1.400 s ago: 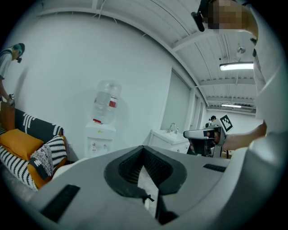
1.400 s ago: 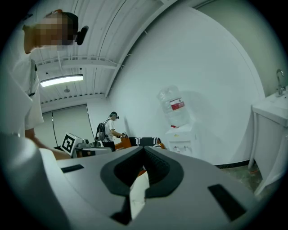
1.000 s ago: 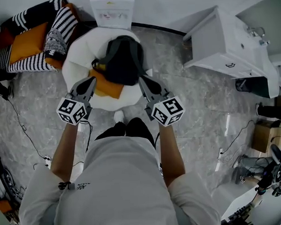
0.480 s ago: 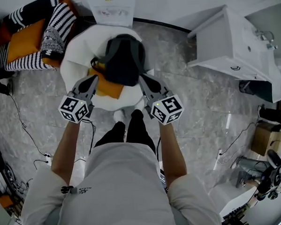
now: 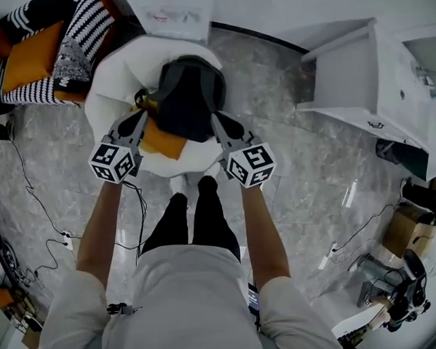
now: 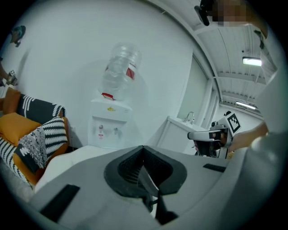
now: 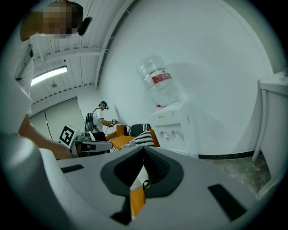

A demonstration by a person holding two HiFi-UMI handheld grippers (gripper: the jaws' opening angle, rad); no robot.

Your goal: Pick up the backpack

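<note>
A dark grey and black backpack (image 5: 188, 99) with an orange panel (image 5: 161, 139) lies on a round white seat (image 5: 111, 77) in the head view. My left gripper (image 5: 142, 116) is shut, its tips at the backpack's left edge over the orange panel. My right gripper (image 5: 215, 121) is shut too, its tips at the backpack's right edge. In the left gripper view the jaws (image 6: 144, 152) are closed with nothing between them. Below the closed jaws (image 7: 144, 155) in the right gripper view, a sliver of orange fabric (image 7: 137, 200) shows. I cannot tell whether either gripper touches the backpack.
A water dispenser (image 5: 169, 8) stands against the wall behind the seat. A striped sofa with orange cushions (image 5: 40, 55) is at the far left, a white sink cabinet (image 5: 373, 74) at the right. Cables (image 5: 37, 201) trail over the marble floor. Another person (image 7: 100, 119) stands far off.
Both grippers have moved forward and down, from short of the seat's near rim to the backpack's two sides. The person has stepped closer to the seat.
</note>
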